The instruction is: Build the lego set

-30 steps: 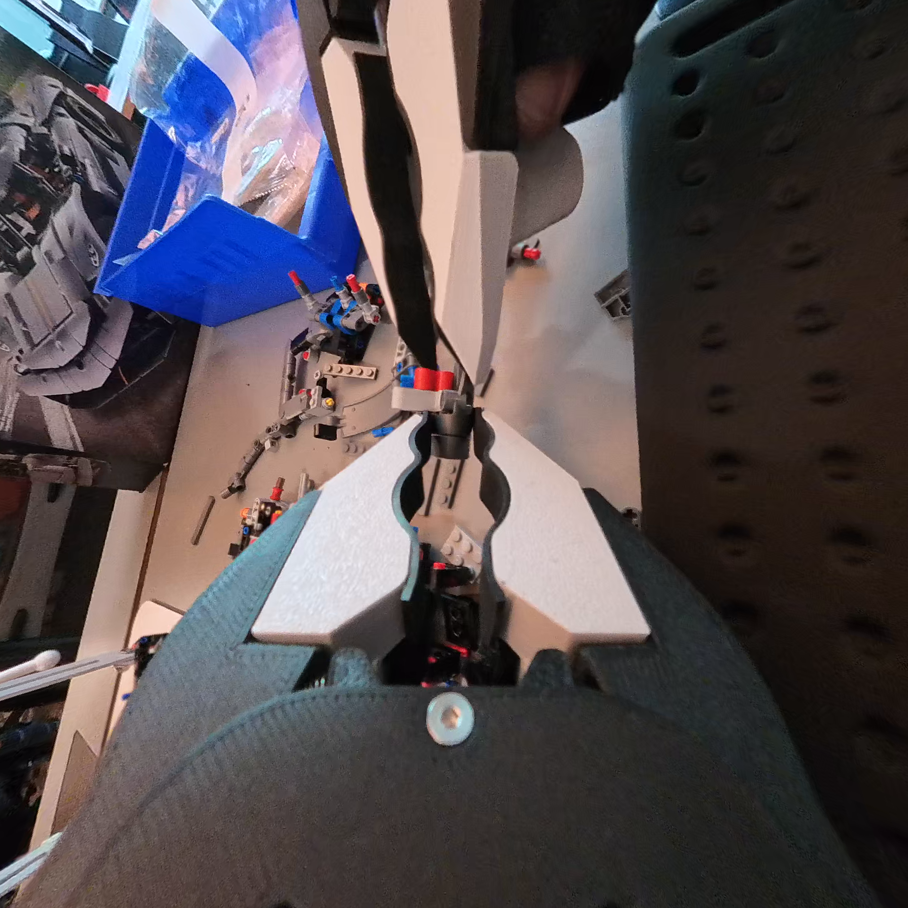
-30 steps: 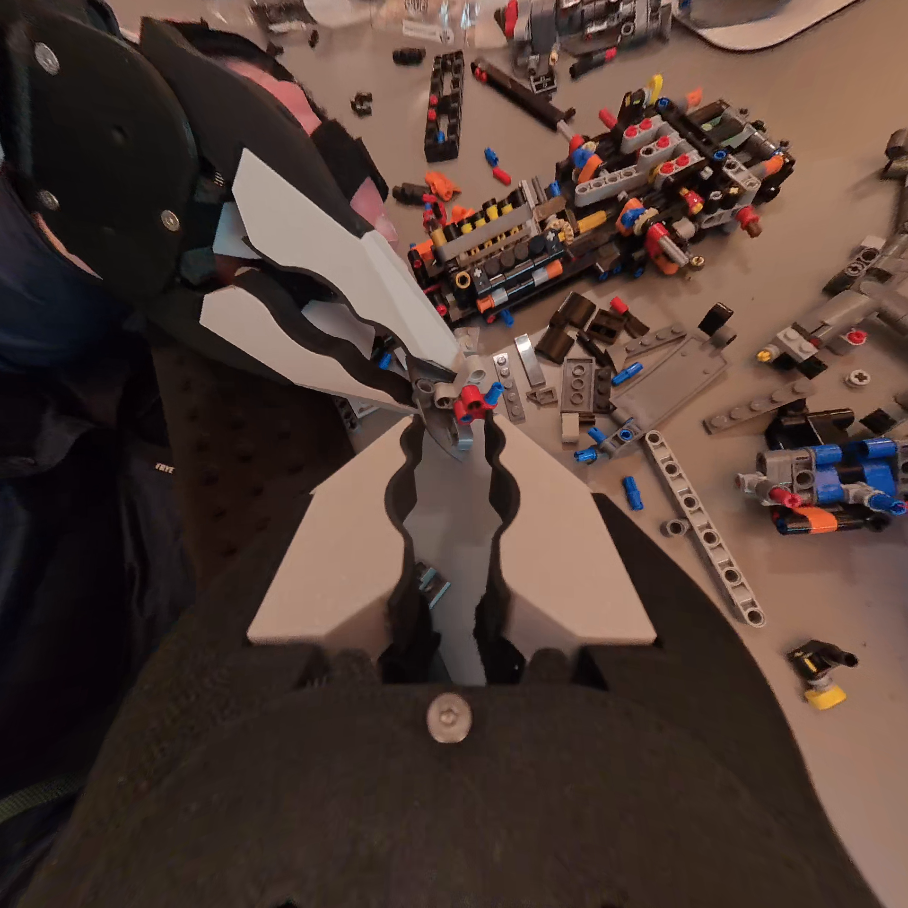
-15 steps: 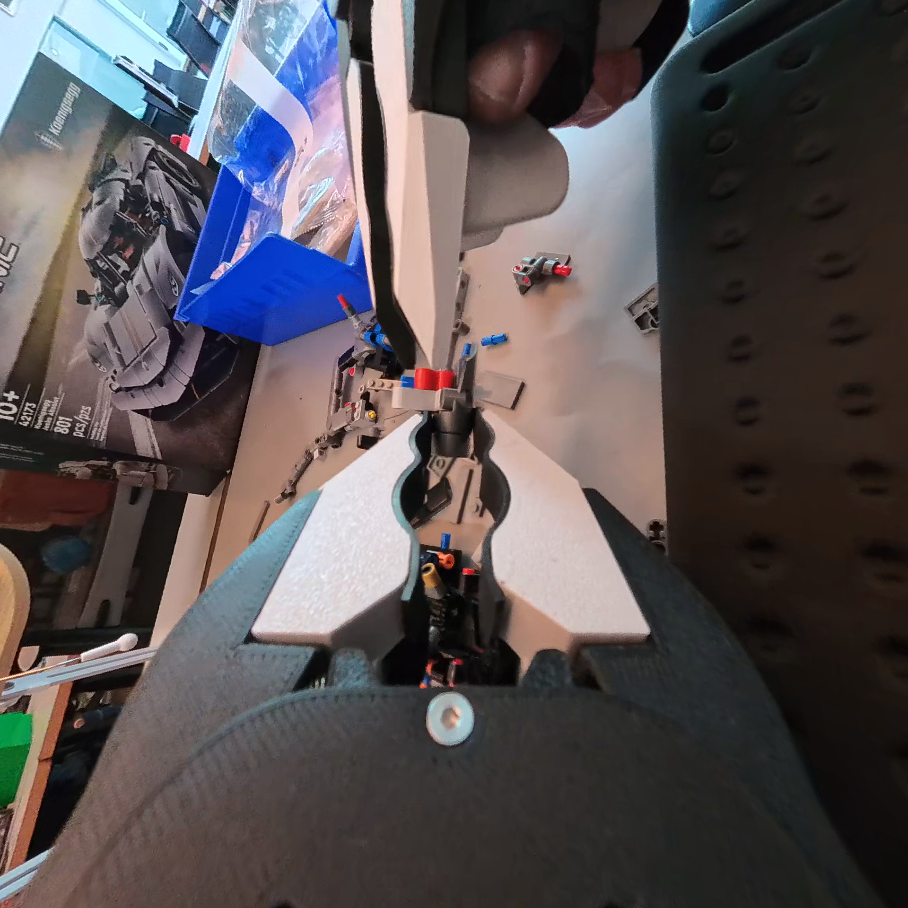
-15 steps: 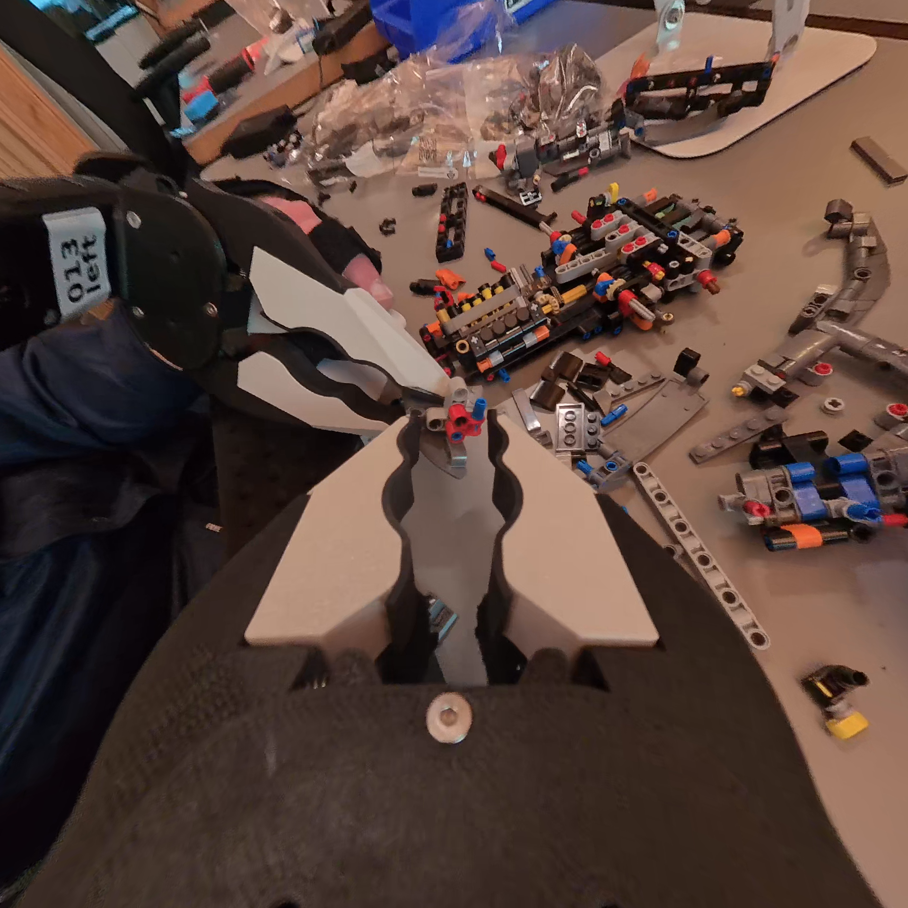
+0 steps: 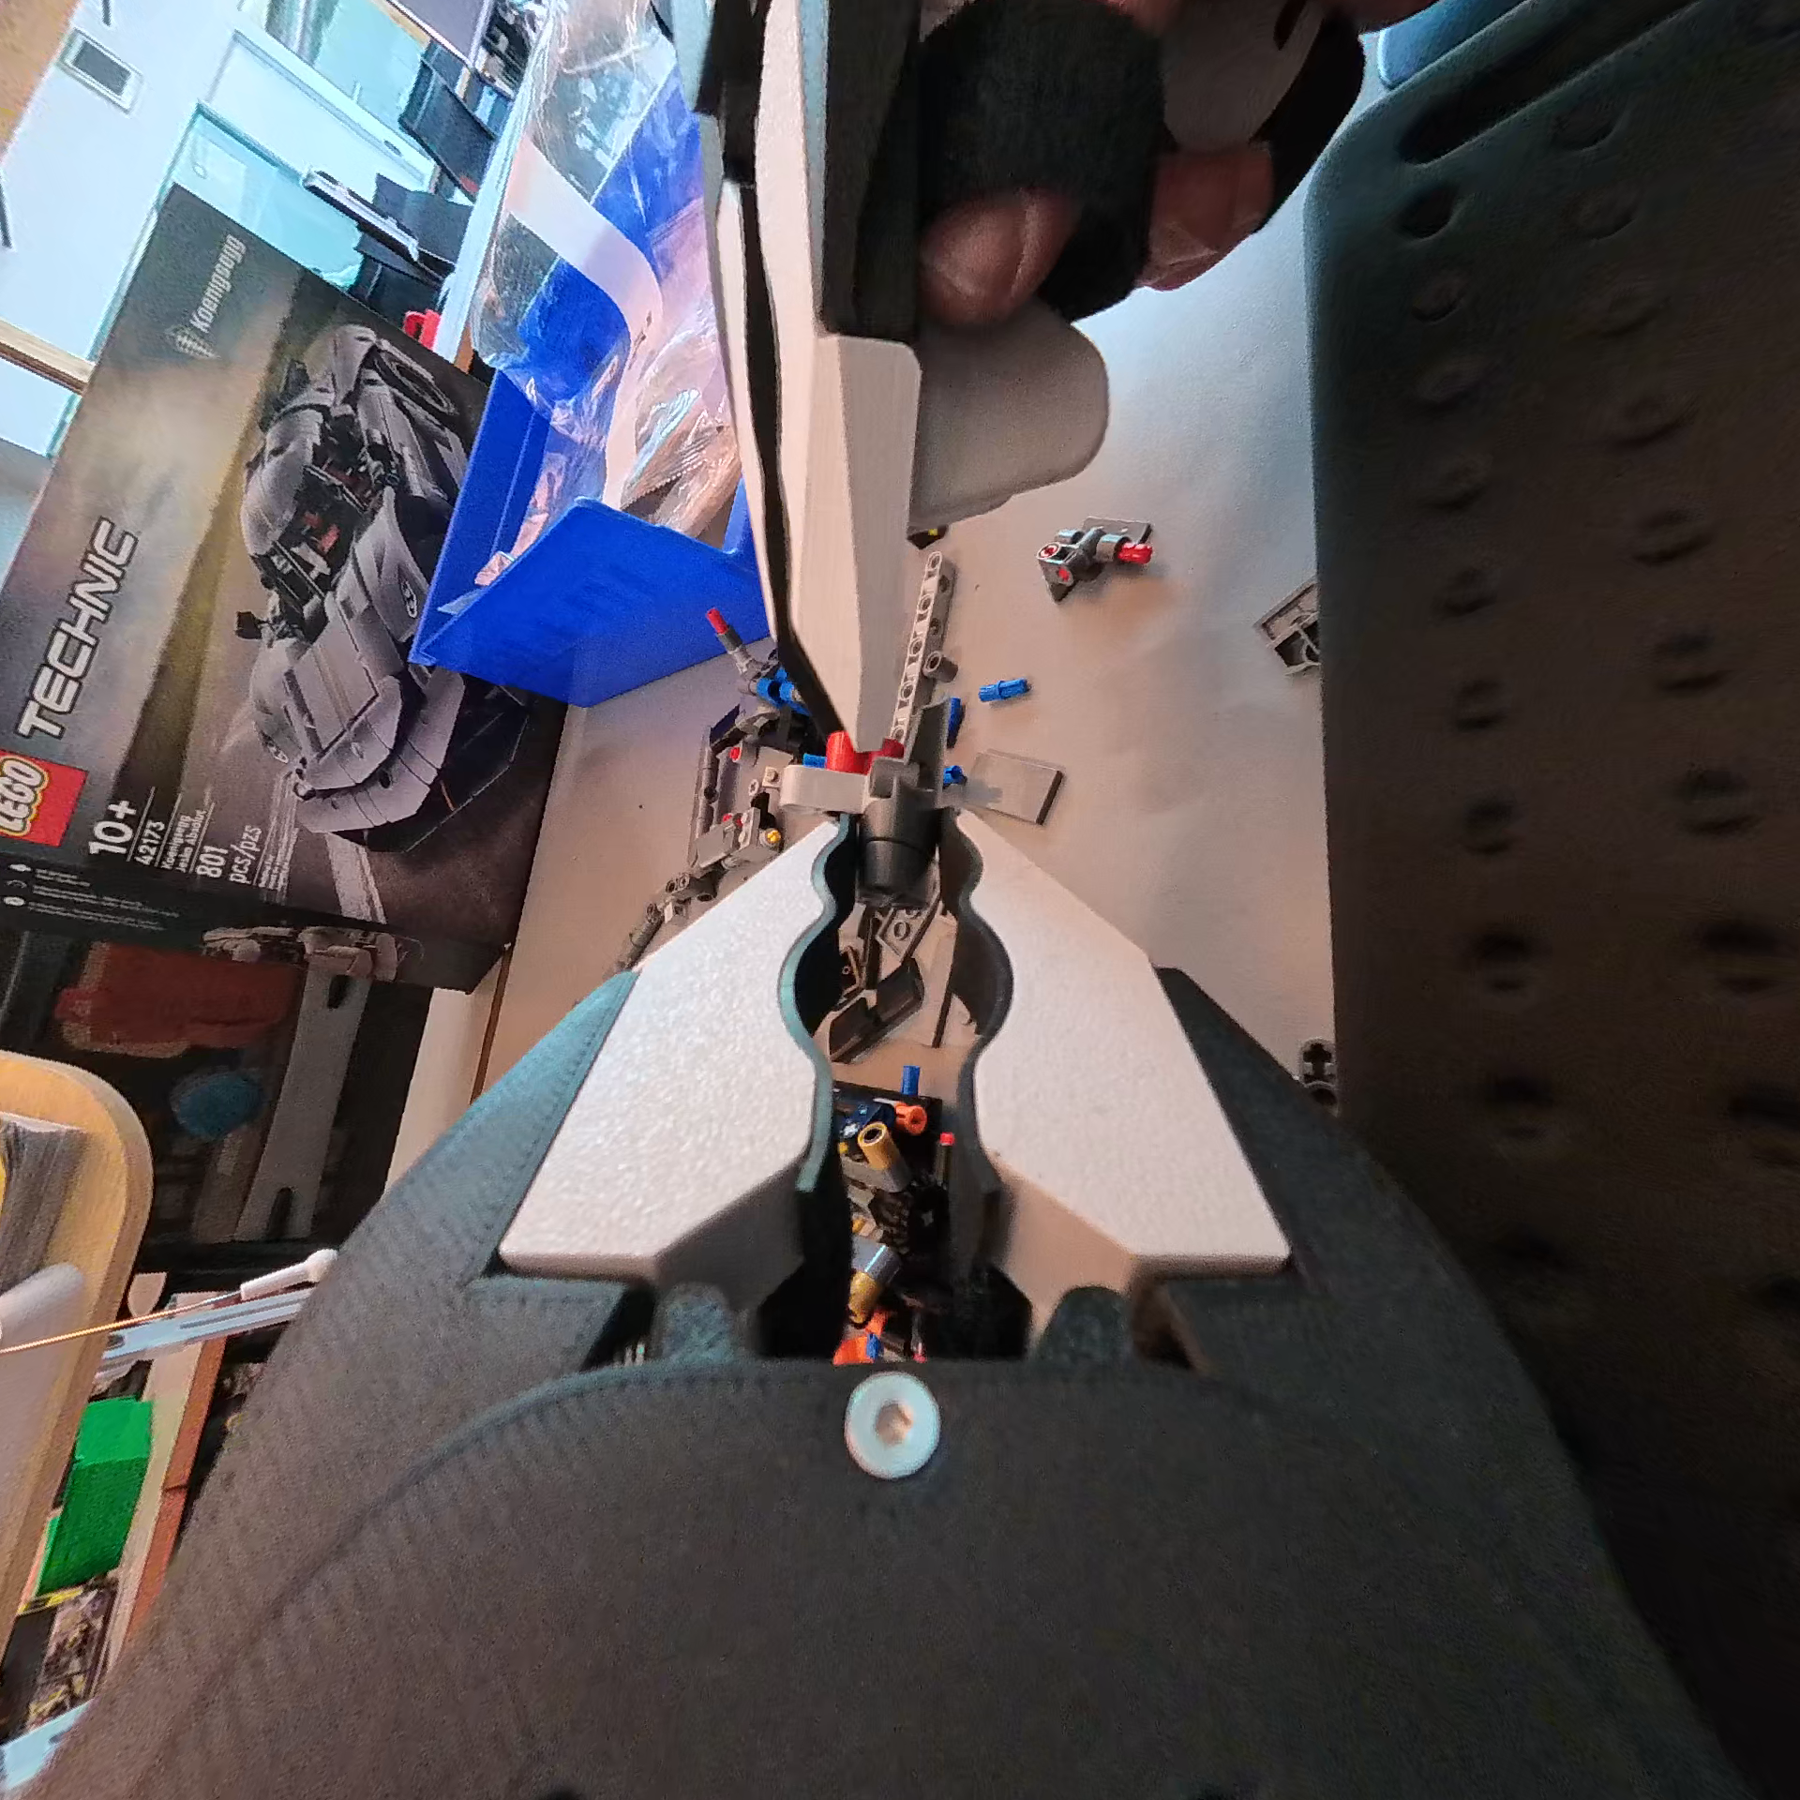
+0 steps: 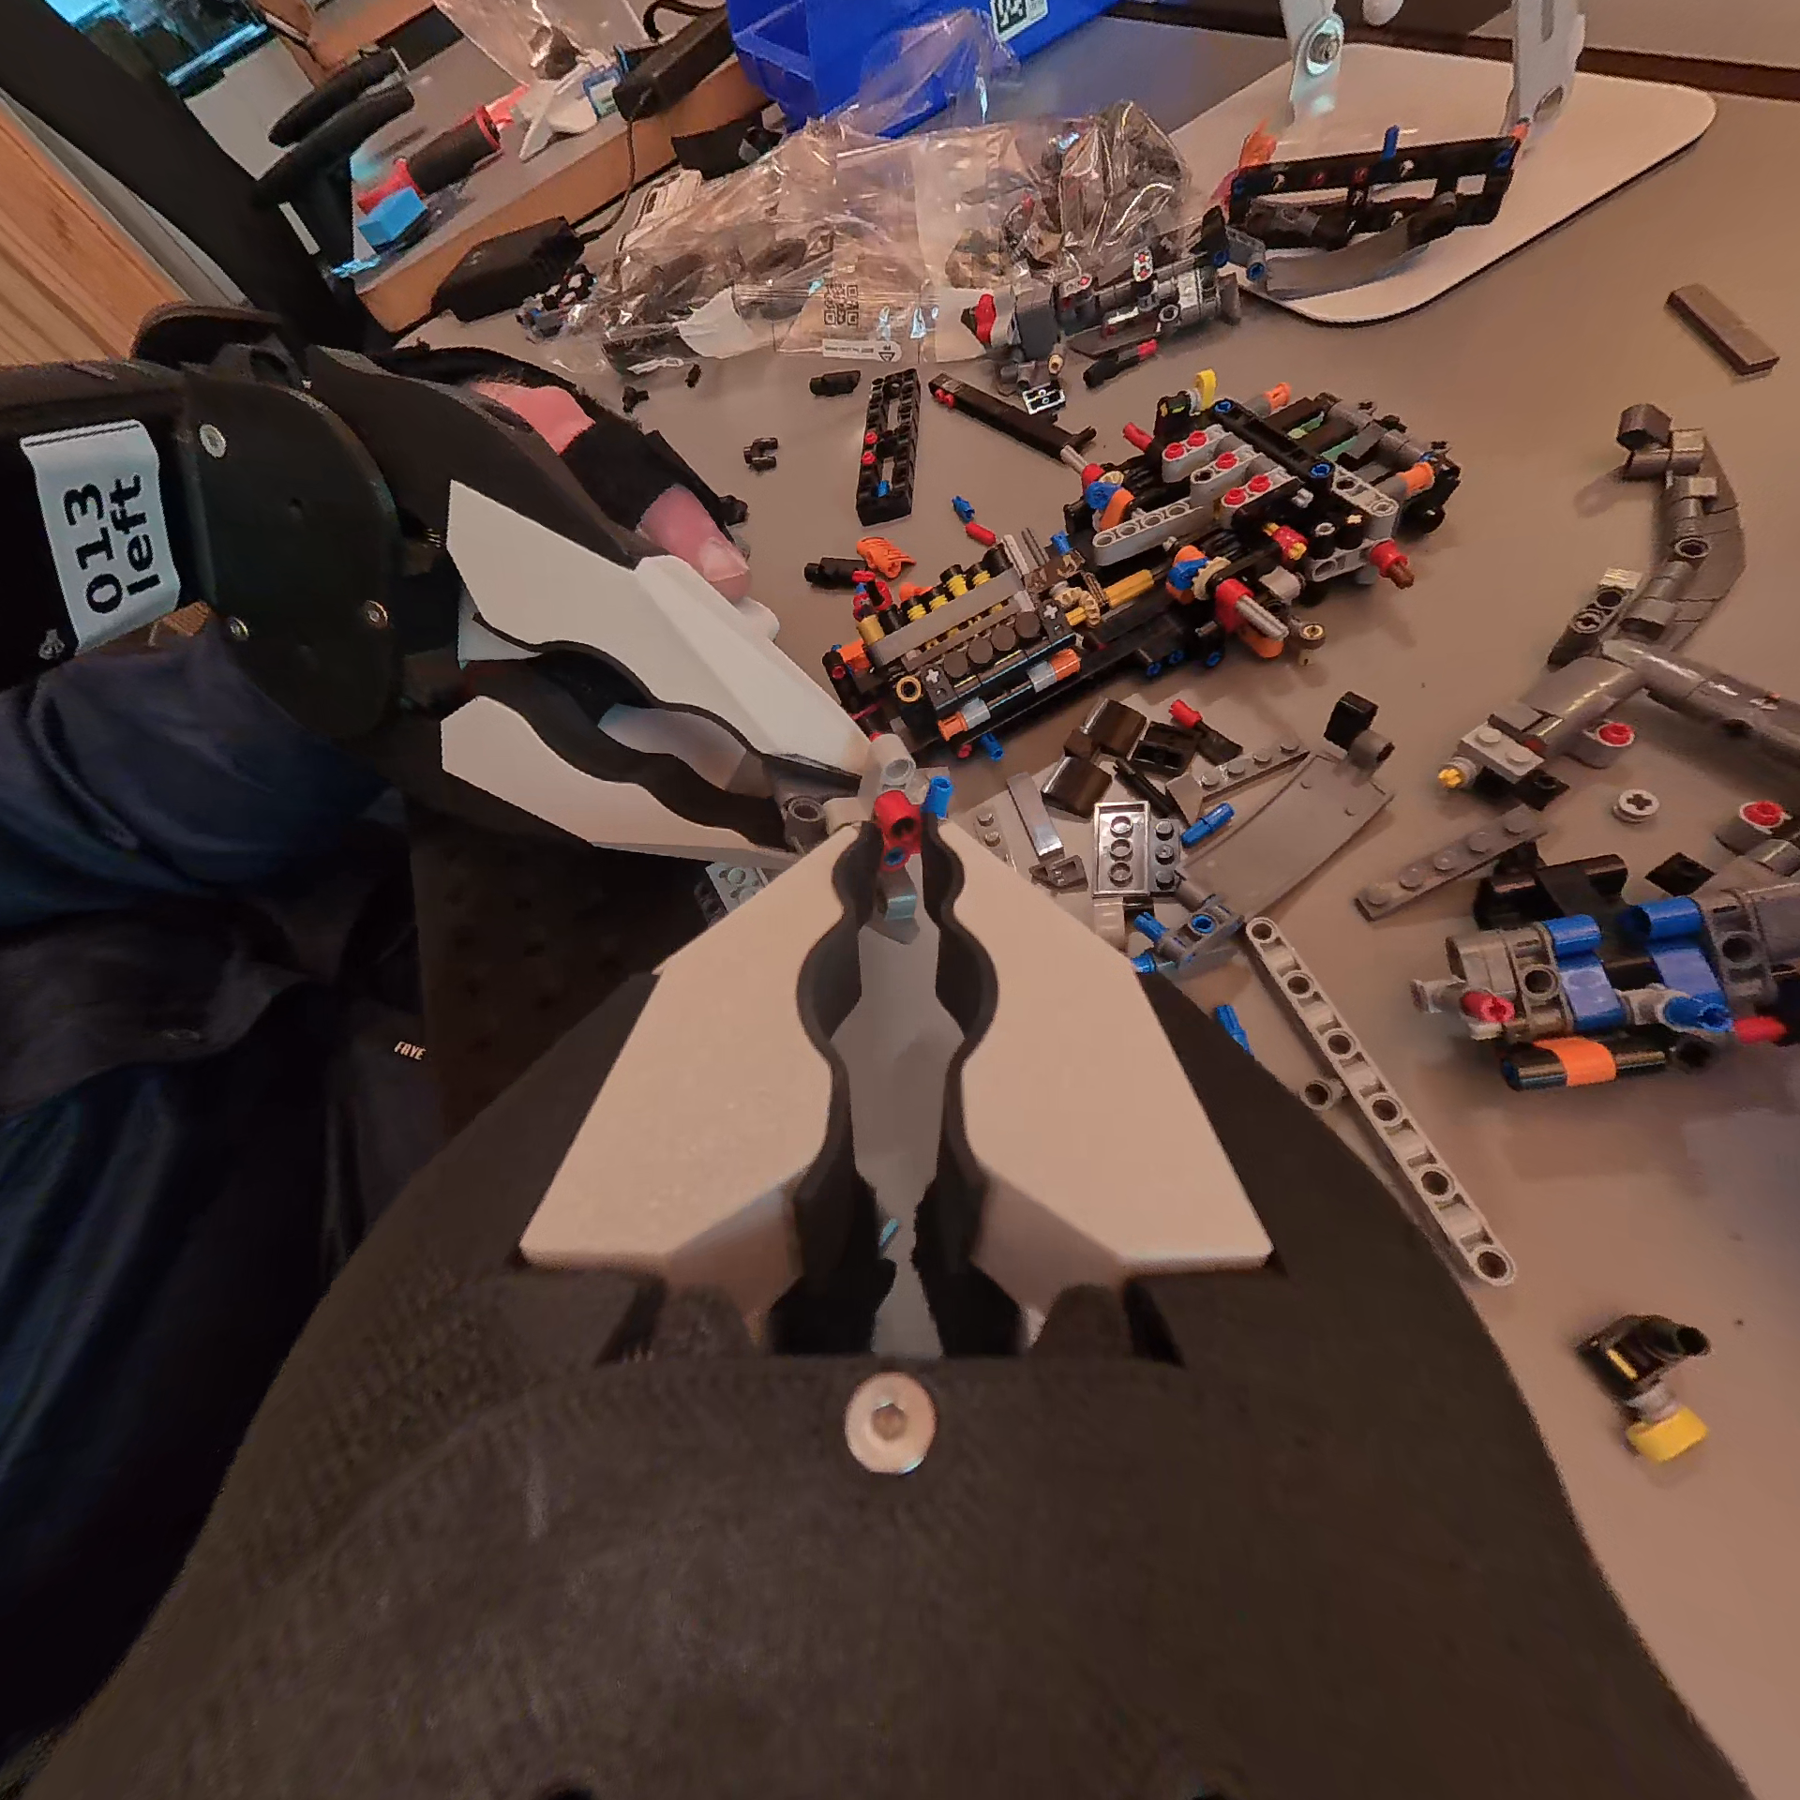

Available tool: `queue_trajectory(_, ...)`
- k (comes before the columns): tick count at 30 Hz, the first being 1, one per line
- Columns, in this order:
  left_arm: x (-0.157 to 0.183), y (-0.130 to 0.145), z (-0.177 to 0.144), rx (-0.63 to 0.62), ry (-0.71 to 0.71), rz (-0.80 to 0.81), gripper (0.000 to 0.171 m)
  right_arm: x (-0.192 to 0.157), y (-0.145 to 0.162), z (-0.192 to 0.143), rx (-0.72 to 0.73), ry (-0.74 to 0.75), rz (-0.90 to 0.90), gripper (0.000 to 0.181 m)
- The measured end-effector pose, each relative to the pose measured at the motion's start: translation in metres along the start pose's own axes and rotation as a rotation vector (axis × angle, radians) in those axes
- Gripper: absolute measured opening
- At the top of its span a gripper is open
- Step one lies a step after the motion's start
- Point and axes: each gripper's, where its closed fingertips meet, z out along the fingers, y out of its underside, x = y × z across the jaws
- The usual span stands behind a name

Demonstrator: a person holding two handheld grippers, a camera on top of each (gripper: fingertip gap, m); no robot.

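A small grey lego sub-assembly (image 5: 828, 787) with red pins (image 6: 897, 824) and a dark cylinder (image 5: 891, 849) hangs in the air near the table's edge, held from two sides. My left gripper (image 5: 891, 840) is shut on the dark cylinder end. In the right wrist view the left gripper (image 6: 857, 769) comes in from the left. My right gripper (image 6: 896, 840) is shut on the red-pin end. In the left wrist view the right gripper (image 5: 857, 726) reaches down from the top.
On the grey table (image 6: 1607, 1266) lie a colourful chassis (image 6: 1140, 584), a blue and grey block (image 6: 1607, 974), a long grey beam (image 6: 1364, 1081), loose plates, curved grey panels (image 6: 1656, 604) and plastic bags (image 6: 877, 224). A blue bin (image 5: 584, 604) and the set's box (image 5: 243, 584) stand beyond. A dark chair back (image 5: 1558, 779) is at the right. The grippers are tip to tip, or close to it.
Both grippers keep their hold on the small assembly. The pair has risen and tilted, so more of the far table and box shows. The right fingertips sit closer around the red pins.
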Motion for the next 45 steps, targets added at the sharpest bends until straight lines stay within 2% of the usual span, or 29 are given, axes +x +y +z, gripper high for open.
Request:
queue_trajectory(15, -0.007, -0.004, -0.004, 0.036, -0.012, -0.045, 0.013, -0.004, -0.011, -0.005, 0.027, 0.043, -0.095, 0.002)
queue_trajectory(19, -0.008, 0.004, -0.003, -0.003, -0.021, -0.042, 0.013, -0.010, -0.016, -0.010, 0.063, 0.010, -0.095, 0.000)
queue_trajectory(25, -0.010, -0.002, -0.005, 0.035, -0.022, -0.063, 0.013, -0.004, -0.012, -0.011, 0.046, 0.048, -0.107, 0.000)
queue_trajectory(28, -0.010, -0.005, -0.007, 0.046, -0.023, -0.052, 0.013, -0.002, -0.016, -0.009, 0.063, 0.057, -0.091, 0.015)
queue_trajectory(45, -0.010, -0.006, -0.008, 0.049, -0.036, -0.030, 0.013, -0.001, -0.020, -0.007, 0.090, 0.038, -0.053, 0.014)
